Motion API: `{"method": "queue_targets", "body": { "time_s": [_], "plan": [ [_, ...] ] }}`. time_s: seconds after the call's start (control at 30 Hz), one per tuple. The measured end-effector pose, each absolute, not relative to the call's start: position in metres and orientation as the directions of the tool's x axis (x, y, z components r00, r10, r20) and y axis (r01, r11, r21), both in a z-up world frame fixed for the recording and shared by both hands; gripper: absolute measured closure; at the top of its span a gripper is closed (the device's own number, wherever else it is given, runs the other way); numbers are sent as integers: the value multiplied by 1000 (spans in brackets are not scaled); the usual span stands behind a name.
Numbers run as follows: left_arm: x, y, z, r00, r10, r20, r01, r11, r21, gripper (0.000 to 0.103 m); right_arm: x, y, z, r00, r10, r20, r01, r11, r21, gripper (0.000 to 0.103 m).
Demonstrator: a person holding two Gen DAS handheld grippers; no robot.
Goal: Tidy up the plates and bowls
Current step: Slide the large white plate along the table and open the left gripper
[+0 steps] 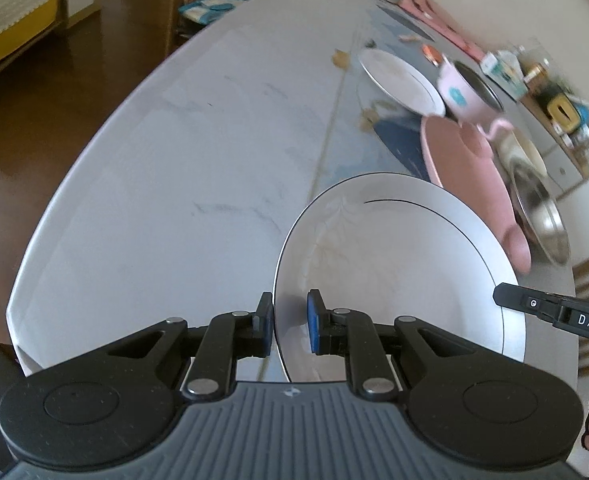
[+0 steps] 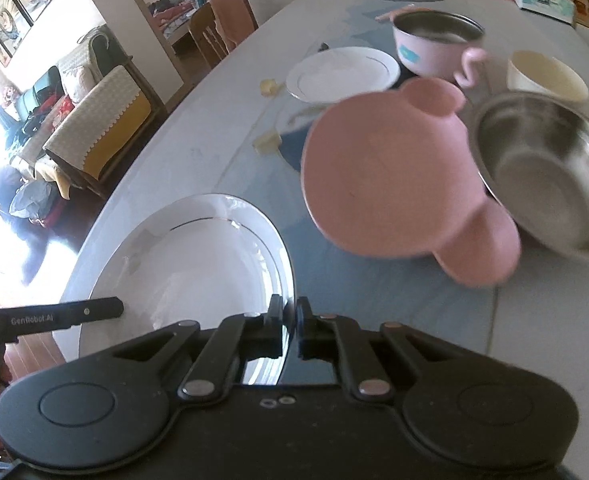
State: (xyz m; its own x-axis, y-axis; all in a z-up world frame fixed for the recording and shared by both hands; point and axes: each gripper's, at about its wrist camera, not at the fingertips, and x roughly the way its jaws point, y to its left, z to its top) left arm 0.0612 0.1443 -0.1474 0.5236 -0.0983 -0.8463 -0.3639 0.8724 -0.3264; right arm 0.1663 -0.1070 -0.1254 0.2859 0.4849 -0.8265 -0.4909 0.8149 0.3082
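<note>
Left wrist: large white plate (image 1: 394,272) pinched between both tongs.

Big plate (image 1: 398,280): on the table (image 1: 174,160), its edges between the jaws of both the left gripper (image 1: 290,322) and the right gripper (image 2: 290,326).
Eared dish (image 2: 390,184): just beyond the right gripper.
Steel bowl (image 2: 542,168): right of the eared dish, seemingly touching it.
Small plate (image 2: 342,72): farther off.
Mug (image 2: 434,44): behind the small plate's right side.
Cup (image 2: 546,76): beyond the steel bowl.
</note>
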Motion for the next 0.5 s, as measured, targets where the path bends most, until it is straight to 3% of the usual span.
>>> {"method": "queue_targets", "body": {
  "time_s": [0.5],
  "plan": [
    [63,108,-159,493,-111,-863,-263,926,-269,88,141,-144,-148,285,450,-846,-435,847,304,95]
  ]
}}
